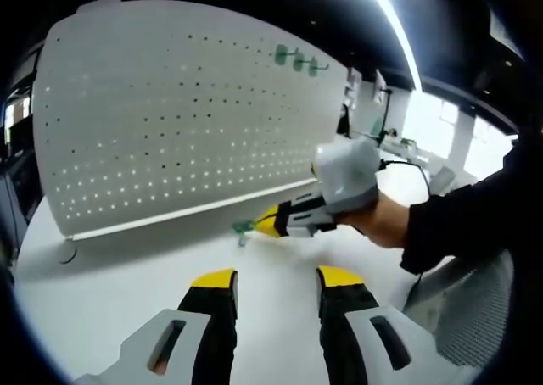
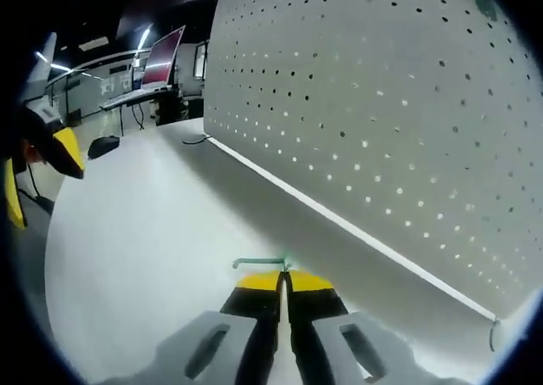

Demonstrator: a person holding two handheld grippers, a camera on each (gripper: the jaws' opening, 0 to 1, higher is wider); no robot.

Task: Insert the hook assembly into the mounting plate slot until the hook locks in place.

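Note:
A white pegboard mounting plate [image 1: 187, 114] [image 2: 382, 105] stands upright on the white table. Three green hooks [image 1: 299, 60] hang near its upper right in the left gripper view. My right gripper [image 2: 285, 281] is shut on a small green hook [image 2: 260, 263], whose thin bar sticks out to the left above its yellow tips, low over the table in front of the plate. In the left gripper view that same gripper [image 1: 273, 222] comes in from the right, held by a hand, with the green hook [image 1: 244, 227] at its tip. My left gripper [image 1: 277, 276] stands open above the table, nothing between its fingers.
The white table [image 1: 110, 292] [image 2: 136, 258] spreads in front of the plate. A person's dark sleeve [image 1: 475, 215] and a mesh chair back [image 1: 475, 317] are at the right. Desks with monitors [image 2: 161, 63] stand in the dim background.

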